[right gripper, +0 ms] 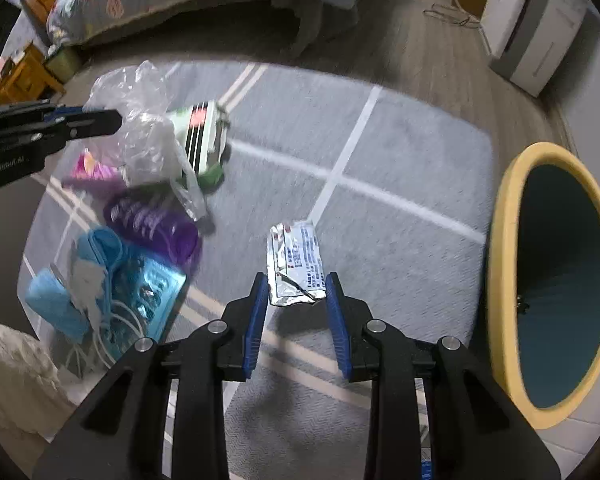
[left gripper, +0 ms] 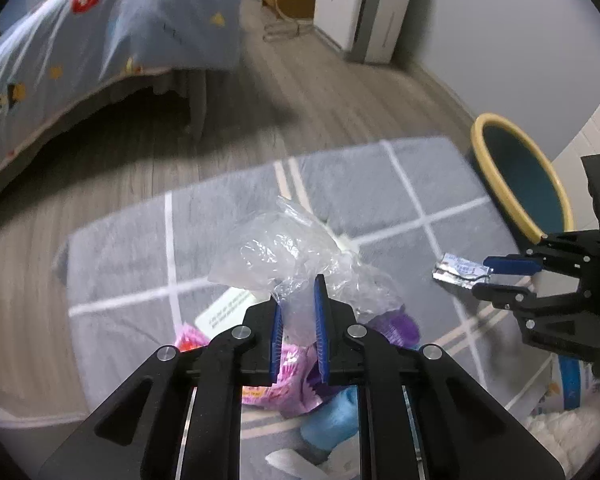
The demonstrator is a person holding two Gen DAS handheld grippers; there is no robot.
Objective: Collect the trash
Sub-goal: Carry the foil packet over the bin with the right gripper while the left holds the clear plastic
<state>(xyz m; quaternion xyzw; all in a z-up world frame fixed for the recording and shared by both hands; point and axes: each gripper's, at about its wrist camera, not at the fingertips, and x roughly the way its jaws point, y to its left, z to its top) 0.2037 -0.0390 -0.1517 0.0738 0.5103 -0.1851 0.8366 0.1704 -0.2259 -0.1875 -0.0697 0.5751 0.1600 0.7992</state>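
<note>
Your left tool is clamped on the clear plastic bag, which fills the centre of the left wrist view with its crumpled bulk billowing up above the blue pads. Treat it as nearly weightless, soft and slippery: the film will fold and slide, so keep the pads on the bunched, gathered part low in the bag, not on a single loose sheet. From the right wrist view the bag sits in the upper left, hanging over the pile of wrappers, and a loose tail trails down towards the purple packet; watch that it does not drag that neighbour along.

Your right tool is closed on the silver foil wrapper, just above centre in the lower half of that view, gripping it across its near, torn end. In the left wrist view the same wrapper juts out leftwards from the pads at mid right. Foil like this is light and thin, holds a crease and may tear at the ragged edge, so a hold across the flat width is the safer one, as you have it.

The yellow-rimmed bin stands at the right edge, beside the grey rug, well apart from the pile. Both pieces will flutter; carry them low and steady.
</note>
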